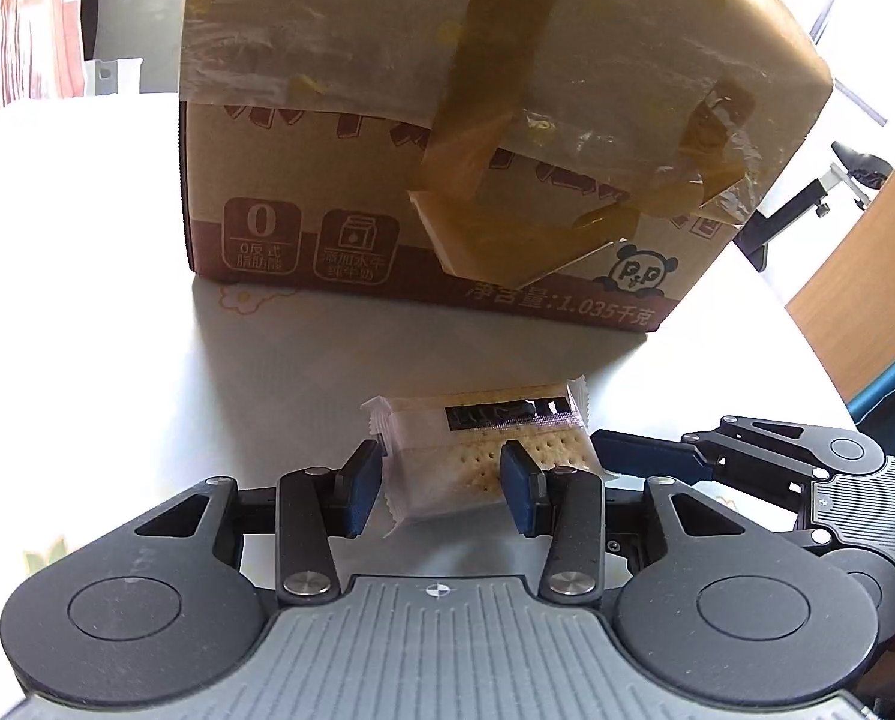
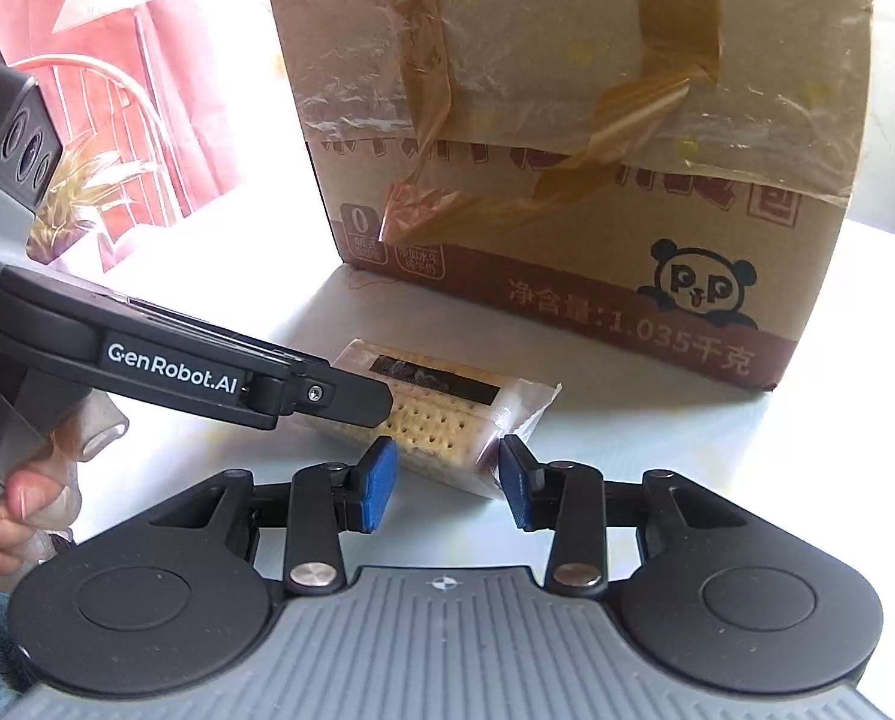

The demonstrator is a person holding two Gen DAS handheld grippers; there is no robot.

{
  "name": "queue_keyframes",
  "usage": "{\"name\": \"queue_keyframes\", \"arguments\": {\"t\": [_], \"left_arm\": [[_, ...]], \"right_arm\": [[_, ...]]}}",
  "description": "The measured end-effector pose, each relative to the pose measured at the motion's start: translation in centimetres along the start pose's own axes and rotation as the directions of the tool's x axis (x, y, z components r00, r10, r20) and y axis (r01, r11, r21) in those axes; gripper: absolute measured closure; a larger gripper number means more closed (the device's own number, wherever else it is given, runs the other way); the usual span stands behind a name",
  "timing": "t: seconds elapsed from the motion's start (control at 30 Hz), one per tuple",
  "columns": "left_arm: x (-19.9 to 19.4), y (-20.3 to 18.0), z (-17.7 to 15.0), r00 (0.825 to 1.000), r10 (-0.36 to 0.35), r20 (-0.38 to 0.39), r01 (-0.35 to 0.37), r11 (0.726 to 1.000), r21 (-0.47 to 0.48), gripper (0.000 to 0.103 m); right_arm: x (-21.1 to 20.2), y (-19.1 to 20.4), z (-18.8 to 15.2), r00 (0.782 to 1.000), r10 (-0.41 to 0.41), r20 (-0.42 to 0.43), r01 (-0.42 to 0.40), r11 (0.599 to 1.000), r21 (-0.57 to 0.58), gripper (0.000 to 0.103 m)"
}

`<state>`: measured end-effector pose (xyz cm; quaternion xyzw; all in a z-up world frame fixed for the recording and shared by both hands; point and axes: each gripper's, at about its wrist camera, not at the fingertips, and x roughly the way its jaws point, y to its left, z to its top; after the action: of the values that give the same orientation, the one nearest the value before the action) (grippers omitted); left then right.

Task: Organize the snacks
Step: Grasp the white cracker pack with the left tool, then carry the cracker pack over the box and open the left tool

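Item: cracker packet (image 1: 483,456), clear film wrap, dark label strip, crimped ends. Location: flat on white worktop (image 1: 87,300), just in front of cardboard box (image 1: 447,138), not touching it.

Handling, judged: light; film slick and crinkly; crackers inside brittle, likely to snap under a hard squeeze. Best hold across the short sides of the block, gentle pressure, not by the crimped ends alone.

Left gripper (image 1: 441,480): fingers part-open, set either side of one end of packet, pads at or against the wrap; firm grip not confirmed. Right gripper (image 2: 447,483): fingers part-open, straddling the other end, right pad close on the film, left pad showing a gap; hold likewise uncertain. Hand (image 2: 3,510) on left gripper's handle.

Container: cardboard box, panda print, flaps taped over with brown and clear tape, closed. Contents not visible.
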<state>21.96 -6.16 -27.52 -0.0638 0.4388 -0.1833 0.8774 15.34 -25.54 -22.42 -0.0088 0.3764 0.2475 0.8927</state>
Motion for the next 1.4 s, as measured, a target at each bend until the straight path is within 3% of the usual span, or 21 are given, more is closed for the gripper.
{"name": "queue_keyframes", "arguments": {"t": [0.43, 0.6, 0.8, 1.1, 1.4], "left_arm": [[-0.4, 0.1, 0.1, 1.0, -0.007, 0.015, 0.007, 1.0, -0.017, 0.056], [-1.0, -0.2, -0.2, 1.0, -0.019, 0.019, 0.019, 1.0, -0.002, 0.057], [-3.0, -0.9, 0.6, 0.996, -0.03, 0.083, 0.029, 0.999, 0.016, 0.057], [-8.5, -2.9, 3.4, 0.968, -0.07, 0.241, 0.052, 0.995, 0.08, 0.057], [-13.1, -4.5, 7.8, 0.931, -0.103, 0.351, 0.058, 0.989, 0.137, 0.058]], "right_arm": [[1.4, 0.0, 0.3, 1.0, -0.006, -0.008, 0.006, 0.999, -0.041, 0.048], [1.1, 0.1, 0.4, 1.0, 0.0, -0.005, 0.0, 0.999, -0.033, 0.052], [-0.5, 0.4, 1.0, 0.999, -0.007, 0.044, 0.009, 0.999, -0.037, 0.052], [-5.0, 1.5, 4.1, 0.981, -0.015, 0.192, 0.035, 0.994, -0.102, 0.053], [-9.2, 2.5, 8.3, 0.941, -0.016, 0.337, 0.08, 0.981, -0.176, 0.054]]}}
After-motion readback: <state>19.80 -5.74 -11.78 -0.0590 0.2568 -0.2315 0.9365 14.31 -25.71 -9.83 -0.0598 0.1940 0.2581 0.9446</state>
